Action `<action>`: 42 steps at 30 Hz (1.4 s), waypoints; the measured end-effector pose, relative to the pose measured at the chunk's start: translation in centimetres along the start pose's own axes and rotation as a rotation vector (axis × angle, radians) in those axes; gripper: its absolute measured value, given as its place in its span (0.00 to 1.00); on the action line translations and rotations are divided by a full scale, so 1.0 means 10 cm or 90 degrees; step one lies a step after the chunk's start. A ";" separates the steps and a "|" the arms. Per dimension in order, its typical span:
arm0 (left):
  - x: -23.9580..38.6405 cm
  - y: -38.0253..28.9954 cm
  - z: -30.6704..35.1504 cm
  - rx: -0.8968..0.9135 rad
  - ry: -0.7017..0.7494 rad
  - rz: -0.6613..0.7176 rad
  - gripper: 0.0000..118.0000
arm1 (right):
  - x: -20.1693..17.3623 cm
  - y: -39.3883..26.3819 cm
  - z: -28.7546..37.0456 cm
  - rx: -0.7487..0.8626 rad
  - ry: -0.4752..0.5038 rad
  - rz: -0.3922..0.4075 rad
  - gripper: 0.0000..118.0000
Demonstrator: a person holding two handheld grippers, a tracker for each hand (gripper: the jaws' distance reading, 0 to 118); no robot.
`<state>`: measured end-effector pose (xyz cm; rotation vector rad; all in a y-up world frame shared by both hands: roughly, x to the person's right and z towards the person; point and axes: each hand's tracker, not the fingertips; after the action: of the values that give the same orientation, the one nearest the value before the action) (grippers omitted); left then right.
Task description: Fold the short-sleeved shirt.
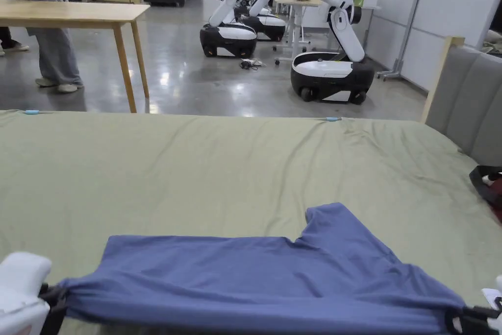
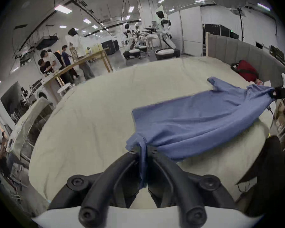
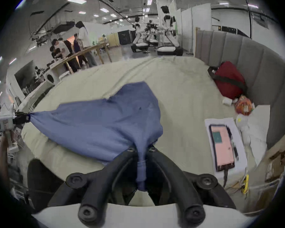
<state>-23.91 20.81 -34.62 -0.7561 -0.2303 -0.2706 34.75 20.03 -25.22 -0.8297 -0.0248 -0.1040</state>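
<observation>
Beyond the blue shirt [image 1: 274,277], a broad stretch of green sheet [image 1: 196,164] lies open to the far edge. To the right, a red bag [image 3: 229,78], a tablet on paper [image 3: 222,146] and what may be packaging (blurred) crowd the grey headboard [image 1: 470,101].

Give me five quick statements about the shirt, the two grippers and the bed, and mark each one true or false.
1. The left gripper is shut on the blue shirt. True.
2. The right gripper is open and clear of the shirt. False: cloth is bunched between its jaws, which are shut on it.
3. The shirt is stretched between the two grippers over the bed. True.
4. One sleeve points toward the far side of the bed. True.
5. A red bag lies on top of the shirt. False: it sits apart from it, against the grey headboard.
</observation>
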 end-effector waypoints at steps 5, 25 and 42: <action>0.08 -0.66 -0.38 -0.085 -0.022 0.059 0.05 | -0.06 -0.61 -0.36 -0.050 -0.025 -0.022 0.07; 0.48 0.39 0.13 0.298 0.096 0.031 0.00 | -1.15 0.34 0.12 0.403 0.000 0.055 0.02; -0.28 1.07 -2.68 -0.107 0.114 0.010 0.86 | -0.47 0.87 -0.98 0.178 -0.091 0.021 0.02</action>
<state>-20.18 9.95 -61.20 -0.8935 -0.0320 -0.3431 30.78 18.98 -38.50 -0.5564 -0.1563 -0.0097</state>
